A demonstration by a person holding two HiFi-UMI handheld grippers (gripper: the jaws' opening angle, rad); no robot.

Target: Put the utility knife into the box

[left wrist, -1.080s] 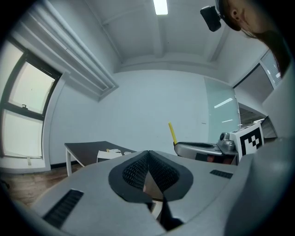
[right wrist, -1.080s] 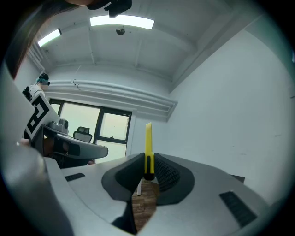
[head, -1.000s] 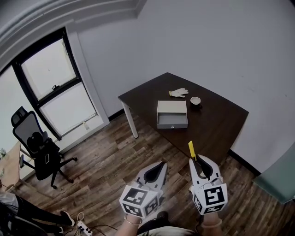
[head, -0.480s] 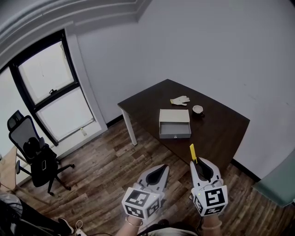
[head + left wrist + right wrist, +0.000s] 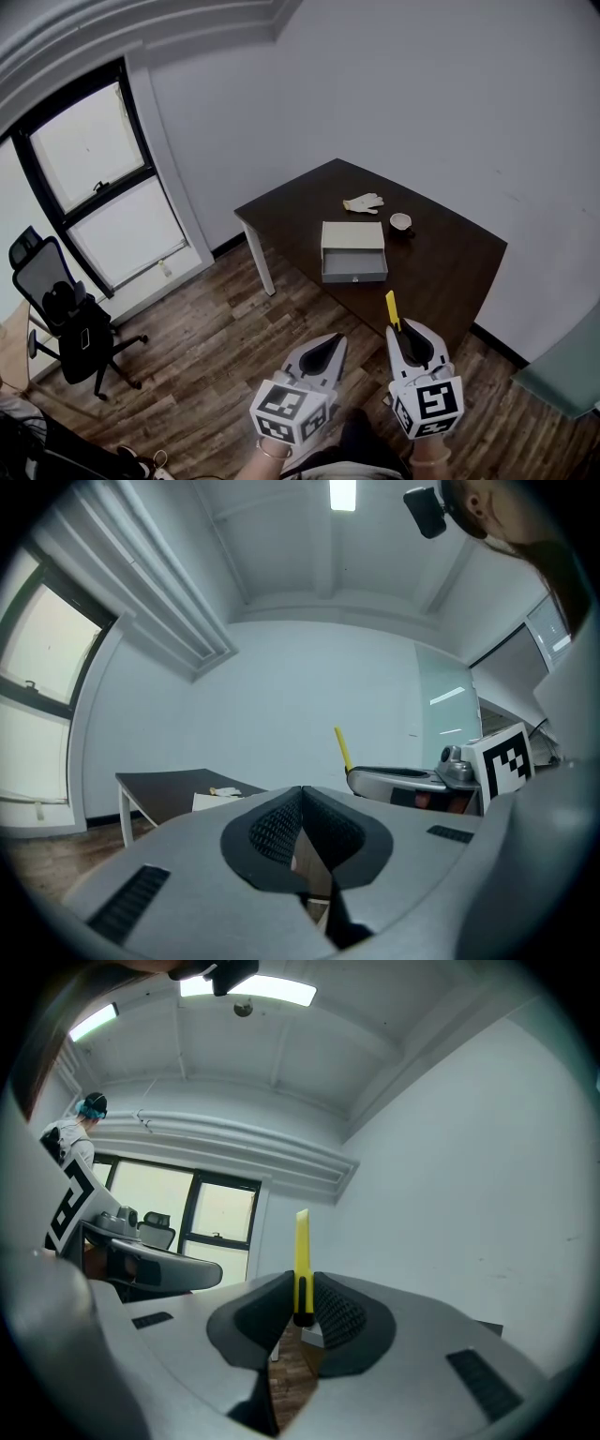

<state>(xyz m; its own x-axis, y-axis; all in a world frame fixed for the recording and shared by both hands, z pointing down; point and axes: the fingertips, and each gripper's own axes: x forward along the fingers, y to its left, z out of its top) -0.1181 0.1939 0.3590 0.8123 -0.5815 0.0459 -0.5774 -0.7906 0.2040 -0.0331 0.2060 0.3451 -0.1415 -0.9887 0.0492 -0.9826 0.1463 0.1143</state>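
well, knife [image 5: 391, 307]: yellow, pinched by its lower end, standing up past the tips, probably so it can be lowered in end first.
right tongs [image 5: 405, 330]: clamped on the knife, over the floor, short of the tabletop [image 5: 450, 272].
left tongs [image 5: 326, 342]: pressed together on nothing, idle alongside.
box [image 5: 353, 251]: on the tabletop, well apart from the knife.
step: carrying toward the box, by the look of it; knife not yet in.
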